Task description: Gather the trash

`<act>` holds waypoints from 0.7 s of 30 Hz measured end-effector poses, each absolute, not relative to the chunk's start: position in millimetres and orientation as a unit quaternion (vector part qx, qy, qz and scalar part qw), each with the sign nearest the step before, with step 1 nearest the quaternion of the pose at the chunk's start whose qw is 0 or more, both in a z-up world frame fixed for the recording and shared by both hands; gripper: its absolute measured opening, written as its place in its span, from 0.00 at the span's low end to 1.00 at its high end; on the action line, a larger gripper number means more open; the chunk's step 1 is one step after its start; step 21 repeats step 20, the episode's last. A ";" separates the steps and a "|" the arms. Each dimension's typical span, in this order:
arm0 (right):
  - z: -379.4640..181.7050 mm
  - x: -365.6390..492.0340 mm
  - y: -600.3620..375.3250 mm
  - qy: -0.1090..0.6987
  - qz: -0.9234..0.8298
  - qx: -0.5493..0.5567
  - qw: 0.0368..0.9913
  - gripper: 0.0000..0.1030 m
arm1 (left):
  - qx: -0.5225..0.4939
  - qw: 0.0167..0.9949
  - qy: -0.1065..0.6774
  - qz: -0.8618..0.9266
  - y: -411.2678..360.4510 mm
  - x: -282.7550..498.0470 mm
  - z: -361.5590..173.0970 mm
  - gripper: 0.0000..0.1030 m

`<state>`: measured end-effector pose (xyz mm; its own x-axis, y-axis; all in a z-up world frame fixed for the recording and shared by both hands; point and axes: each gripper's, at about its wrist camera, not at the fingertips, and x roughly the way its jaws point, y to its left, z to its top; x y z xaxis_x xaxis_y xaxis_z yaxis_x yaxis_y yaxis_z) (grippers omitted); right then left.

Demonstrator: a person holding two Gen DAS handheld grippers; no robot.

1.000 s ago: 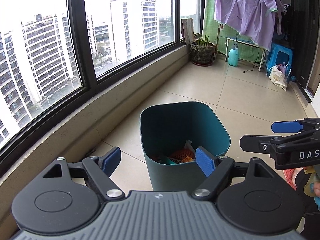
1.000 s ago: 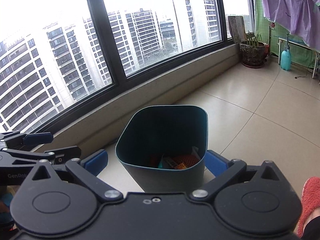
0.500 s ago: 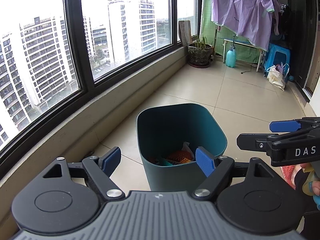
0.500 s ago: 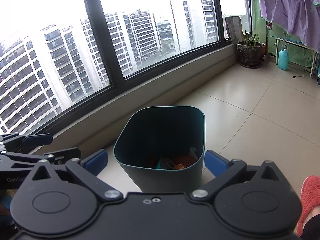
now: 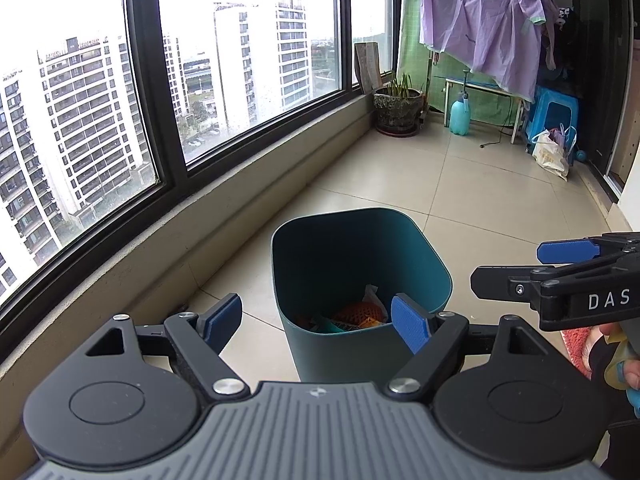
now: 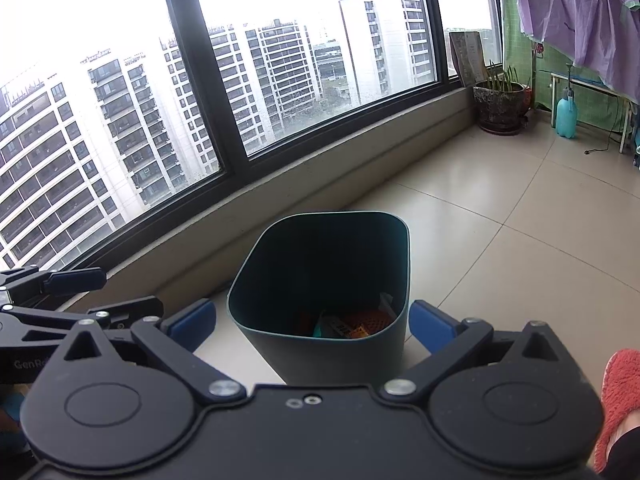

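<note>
A dark teal trash bin (image 5: 412, 256) (image 6: 320, 344) stands on the tiled floor near the window wall. Crumpled trash (image 5: 356, 314) (image 6: 348, 324), orange, white and teal, lies at its bottom. My left gripper (image 5: 318, 318) is open and empty, hovering just short of the bin's near rim. My right gripper (image 6: 312, 322) is open too, nothing between its blue pads, and the bin stands in front of the gap between them. Each gripper shows at the edge of the other's view: the right one (image 5: 560, 264) and the left one (image 6: 72, 292).
A low wall under large windows (image 5: 160, 240) runs along the left. Farther back are a potted plant (image 5: 398, 106), a blue spray bottle (image 5: 460, 114), a blue stool (image 5: 554, 114), a white bag (image 5: 552, 156) and hanging purple laundry (image 5: 480, 20). A red slipper (image 6: 618, 392) is at right.
Both grippers rose and pulled back slightly, so the bin sits a little lower and farther in view. Both stay open.
</note>
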<state>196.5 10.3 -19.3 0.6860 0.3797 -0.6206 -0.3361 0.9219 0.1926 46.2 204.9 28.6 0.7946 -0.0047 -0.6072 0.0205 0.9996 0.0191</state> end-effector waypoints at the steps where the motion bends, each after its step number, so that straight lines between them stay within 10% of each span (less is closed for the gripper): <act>1: -19.3 196.5 10.5 0.345 0.195 0.032 0.918 1.00 | 0.012 0.947 0.321 -0.008 205.1 46.5 29.6 0.79; 21: -20.1 194.0 16.0 0.351 0.183 0.038 0.918 1.00 | 0.009 0.944 0.330 -0.009 208.6 50.0 33.1 0.79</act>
